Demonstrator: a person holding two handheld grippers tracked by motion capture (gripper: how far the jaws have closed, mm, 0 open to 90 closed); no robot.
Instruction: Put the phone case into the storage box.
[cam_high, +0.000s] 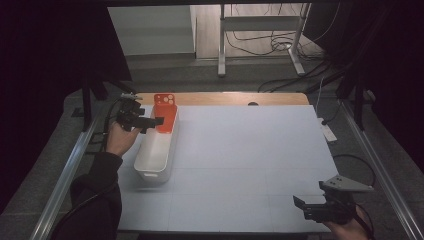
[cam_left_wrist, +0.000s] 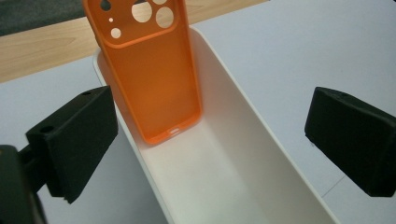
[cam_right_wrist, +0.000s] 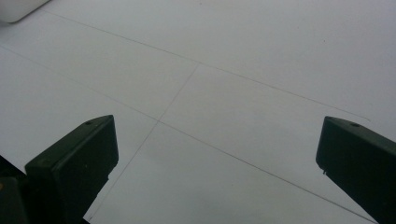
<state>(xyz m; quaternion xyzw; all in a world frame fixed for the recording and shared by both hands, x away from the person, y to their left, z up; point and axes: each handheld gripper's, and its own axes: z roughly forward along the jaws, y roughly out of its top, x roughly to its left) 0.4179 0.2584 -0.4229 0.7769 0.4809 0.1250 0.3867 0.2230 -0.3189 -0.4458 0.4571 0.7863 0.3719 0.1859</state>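
I have one orange case (cam_left_wrist: 152, 79) standing in one white bin (cam_high: 156, 150), leaning against the bin's far end with its camera holes up and its bottom edge on the bin floor. The bin sits at the left side of the counter (cam_high: 250, 150), its long axis running away from me toward the far edge.

My left gripper (cam_high: 152, 121) is beside the bin's far end, at the level of the case. In the left gripper view its fingers (cam_left_wrist: 74, 140) stand wide apart with nothing between the pads: one is outside the bin's wall, the other out over the counter, and the case lies straight ahead between them, long axis tilted up and away. The case rests free, touching the bin alone.

My right gripper (cam_high: 320, 209) is near the counter's near right corner, well apart from bin and case. Its fingers (cam_right_wrist: 74, 163) are also spread, with bare counter in front of them.

I judge the case already placed. The left hand is by far the nearer one, and it needs to pull clear without clipping the rim.
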